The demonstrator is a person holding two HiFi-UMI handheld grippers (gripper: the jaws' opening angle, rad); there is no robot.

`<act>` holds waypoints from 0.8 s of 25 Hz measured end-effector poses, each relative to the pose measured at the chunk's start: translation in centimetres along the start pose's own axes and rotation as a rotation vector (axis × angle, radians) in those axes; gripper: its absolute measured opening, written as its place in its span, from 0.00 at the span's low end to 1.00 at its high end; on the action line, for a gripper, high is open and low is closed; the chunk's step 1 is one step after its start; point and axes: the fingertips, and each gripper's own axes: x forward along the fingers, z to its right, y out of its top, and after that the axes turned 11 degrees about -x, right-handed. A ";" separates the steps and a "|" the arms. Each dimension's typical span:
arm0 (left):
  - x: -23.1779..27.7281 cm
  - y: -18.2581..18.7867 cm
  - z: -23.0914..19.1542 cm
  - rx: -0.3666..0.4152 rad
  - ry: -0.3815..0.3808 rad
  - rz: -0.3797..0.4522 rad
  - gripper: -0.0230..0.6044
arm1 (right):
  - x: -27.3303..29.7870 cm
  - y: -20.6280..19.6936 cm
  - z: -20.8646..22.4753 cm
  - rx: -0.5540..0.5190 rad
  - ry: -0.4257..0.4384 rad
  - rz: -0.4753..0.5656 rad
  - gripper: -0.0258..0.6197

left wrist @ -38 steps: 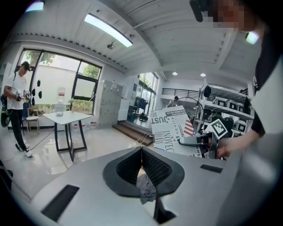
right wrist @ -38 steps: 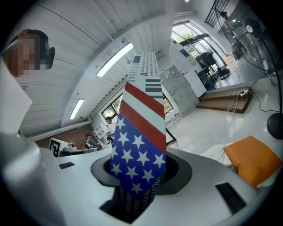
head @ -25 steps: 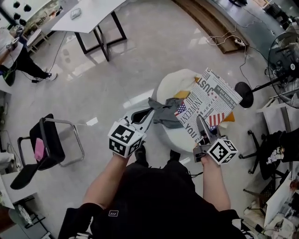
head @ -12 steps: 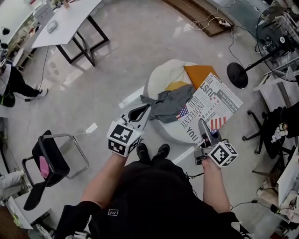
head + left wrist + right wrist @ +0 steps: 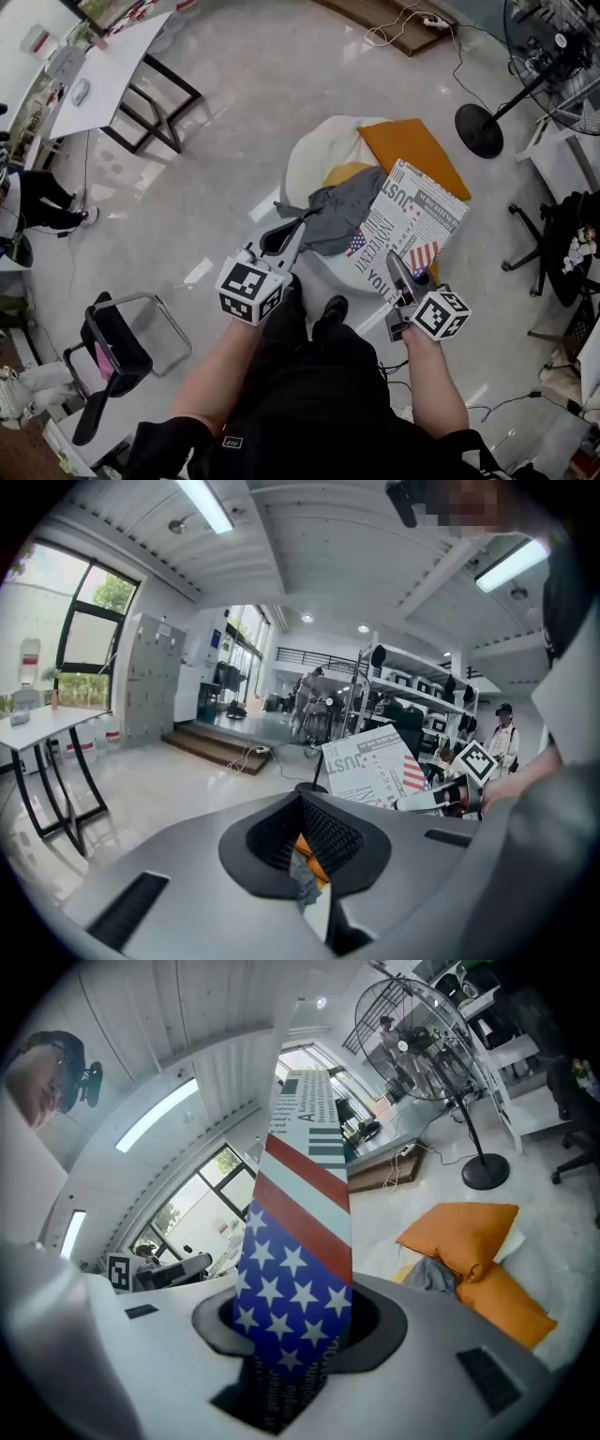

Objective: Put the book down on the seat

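The book [image 5: 412, 220], its cover printed like a newspaper with a stars-and-stripes patch, hangs over the right side of the round white seat [image 5: 323, 155]. My right gripper [image 5: 392, 262] is shut on its lower edge; in the right gripper view the book [image 5: 300, 1241] stands straight up between the jaws. My left gripper [image 5: 298, 225] is shut on a grey cloth [image 5: 337, 211] that lies on the seat's near side. The left gripper view shows that cloth [image 5: 305, 874] in the jaw gap, and the book [image 5: 370, 766] to the right.
Orange cushions [image 5: 417, 150] lie on the seat's far right side. A standing fan [image 5: 483, 127] is beyond the seat. A black chair [image 5: 112, 352] stands at the left, a white table [image 5: 103, 75] at the far left, an office chair [image 5: 562, 244] at the right.
The book has stayed in my right gripper and now sits lower in the head view, beside the orange cushions. The left gripper view has swung from the windows towards the shelves.
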 end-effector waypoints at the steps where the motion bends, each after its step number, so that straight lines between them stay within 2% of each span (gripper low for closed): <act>1: -1.3 -0.4 0.8 -0.007 -0.008 0.007 0.04 | -1.0 -0.9 -1.0 0.004 0.000 -0.013 0.31; 3: -6.7 -0.4 4.9 0.001 0.001 0.050 0.04 | -5.9 -1.8 -5.0 -0.013 0.013 -0.020 0.31; 4: -9.6 1.2 7.4 0.022 0.024 0.123 0.04 | -8.4 0.0 -7.3 -0.072 0.042 0.006 0.31; 6: -14.1 7.5 11.9 0.083 0.090 0.367 0.04 | -11.6 8.3 -11.7 -0.285 0.143 0.109 0.31; 7: -16.8 9.6 14.2 0.097 0.114 0.445 0.04 | -13.8 10.9 -14.3 -0.355 0.176 0.141 0.31; 8: -19.6 10.1 16.4 0.098 0.127 0.470 0.04 | -16.4 11.5 -16.8 -0.379 0.189 0.147 0.31; 9: -21.6 9.8 17.9 0.090 0.130 0.464 0.04 | -18.5 11.0 -18.6 -0.375 0.188 0.138 0.31; 11: -22.1 8.9 18.1 0.070 0.123 0.429 0.04 | -19.0 9.9 -19.8 -0.347 0.177 0.104 0.31; 16: -15.4 8.3 10.1 0.065 0.134 0.381 0.04 | -9.0 8.9 -16.8 -0.313 0.162 0.025 0.31; 20: -11.6 7.7 5.3 0.115 0.134 0.332 0.04 | -2.3 7.9 -14.3 -0.285 0.155 -0.011 0.31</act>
